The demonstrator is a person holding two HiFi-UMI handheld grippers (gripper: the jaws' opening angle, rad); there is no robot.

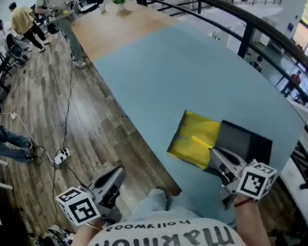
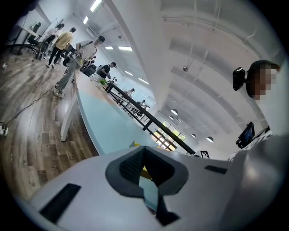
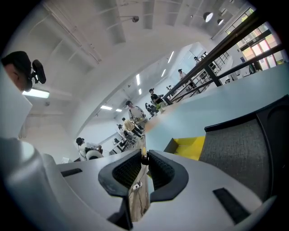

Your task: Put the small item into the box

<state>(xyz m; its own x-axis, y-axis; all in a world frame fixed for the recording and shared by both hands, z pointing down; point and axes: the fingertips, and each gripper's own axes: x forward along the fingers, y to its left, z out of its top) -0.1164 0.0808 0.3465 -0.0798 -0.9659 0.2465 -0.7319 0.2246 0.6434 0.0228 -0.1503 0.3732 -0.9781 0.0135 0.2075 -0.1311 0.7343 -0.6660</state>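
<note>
Your right gripper (image 1: 215, 154) hangs just beside the box (image 1: 187, 147), fingers pinching the item (image 3: 144, 159). Your left gripper (image 1: 117, 172) sits well apart from the box, fingers pressed together, empty.

Left gripper (image 1: 114, 175) is hanging low at the person's left side, pointing forward, its jaws closing to a slit on nothing. Right gripper (image 1: 215, 154) is reaching forward, its jaws pinching a small dark item (image 3: 144, 158) at their tips.
</note>
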